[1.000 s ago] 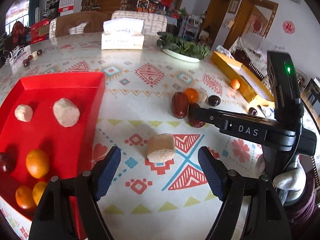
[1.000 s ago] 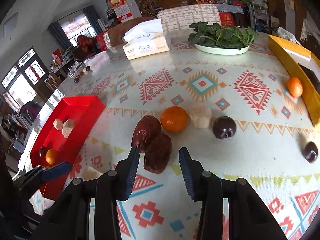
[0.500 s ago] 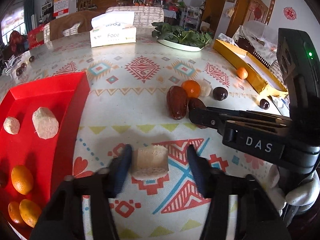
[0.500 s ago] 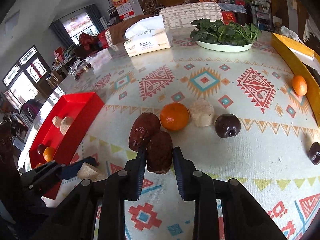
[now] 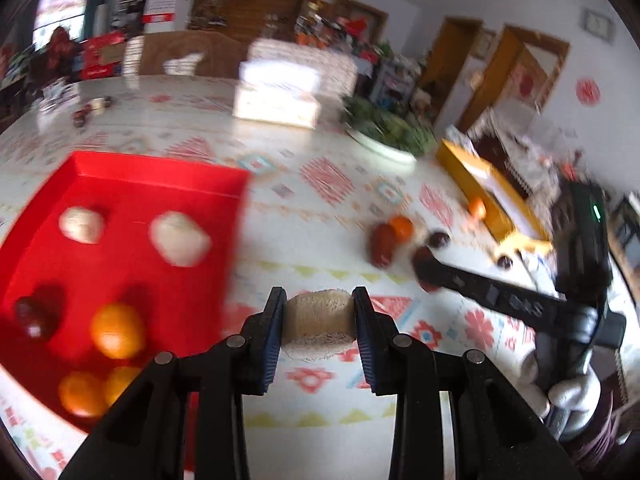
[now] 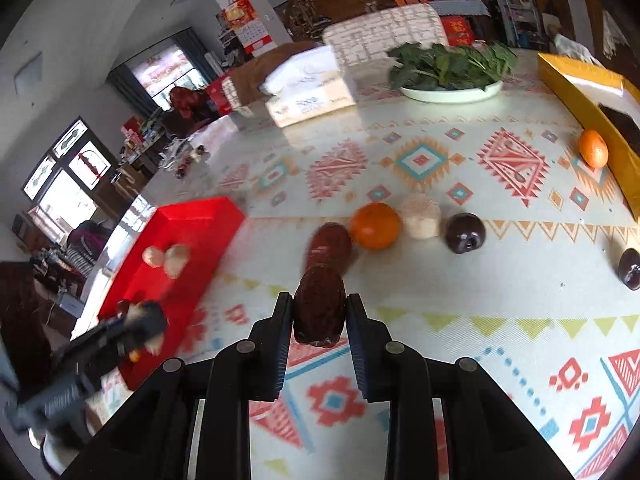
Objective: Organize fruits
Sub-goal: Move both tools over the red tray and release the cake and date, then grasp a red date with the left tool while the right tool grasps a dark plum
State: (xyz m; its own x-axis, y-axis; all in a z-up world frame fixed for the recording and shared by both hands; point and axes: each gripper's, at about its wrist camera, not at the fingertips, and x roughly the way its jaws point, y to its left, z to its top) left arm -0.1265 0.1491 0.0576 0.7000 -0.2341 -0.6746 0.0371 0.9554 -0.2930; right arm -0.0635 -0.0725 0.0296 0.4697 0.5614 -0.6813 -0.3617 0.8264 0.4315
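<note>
The red tray [image 5: 132,184] already holds two pale chunks, three oranges and a dark fruit, so the sorting looks partly done. The left gripper [image 5: 319,322] is clenched on a beige chunk [image 5: 318,320] just right of the tray; the right gripper [image 6: 318,314] grips a dark red date [image 6: 320,306]. Another date, an orange [image 6: 374,226], a pale piece and plums wait on the patterned tablecloth [image 6: 440,312], in a cluttered living room with a tissue box [image 6: 308,94] and a plate of greens [image 6: 452,92]
</note>
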